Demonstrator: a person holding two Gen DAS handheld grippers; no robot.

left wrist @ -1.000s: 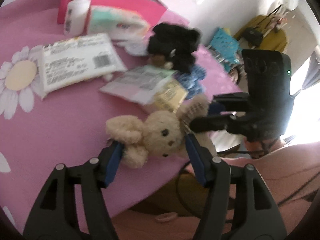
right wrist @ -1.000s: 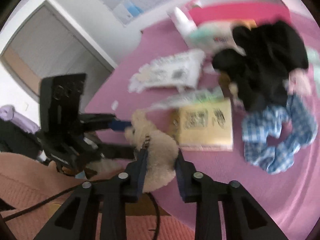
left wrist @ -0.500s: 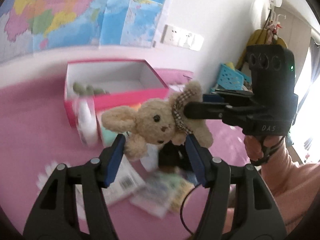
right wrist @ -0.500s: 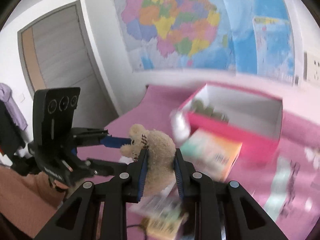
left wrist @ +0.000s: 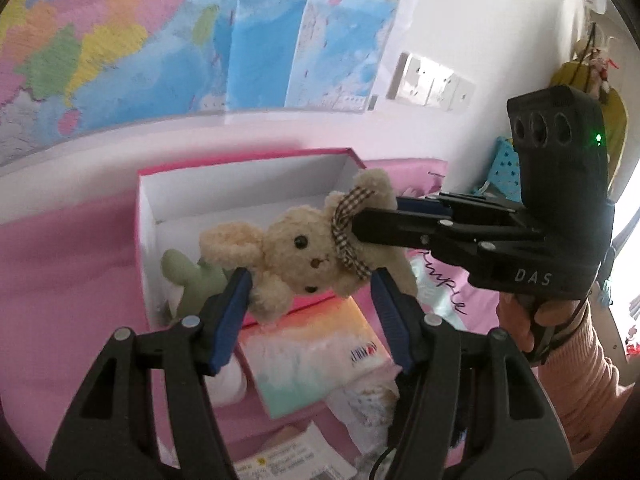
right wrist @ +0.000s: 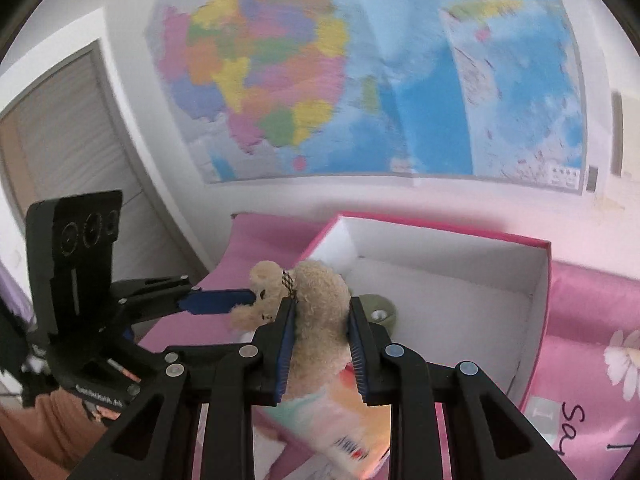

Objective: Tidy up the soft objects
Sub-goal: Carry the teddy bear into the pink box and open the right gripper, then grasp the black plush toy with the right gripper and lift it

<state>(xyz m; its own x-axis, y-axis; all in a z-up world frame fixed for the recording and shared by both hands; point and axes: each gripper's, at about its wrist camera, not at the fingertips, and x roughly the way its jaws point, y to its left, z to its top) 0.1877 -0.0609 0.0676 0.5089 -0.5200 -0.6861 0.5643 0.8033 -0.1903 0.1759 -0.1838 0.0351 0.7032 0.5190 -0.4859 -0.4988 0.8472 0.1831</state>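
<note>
the right hand-held gripper (right wrist: 320,340) is clamped on the cream plush bunny (left wrist: 304,248)'s body; the left hand-held gripper (left wrist: 310,304), half open, pinches its head and ear. carry step: just ahead of both lies the pink, white-lined cardboard box (left wrist: 256,168). next, lower in and release.

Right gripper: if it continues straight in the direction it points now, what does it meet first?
Probably the open pink box. The right gripper, shut on the cream plush bunny, aims at its white interior, near the green plush; depth is uncertain.
</note>
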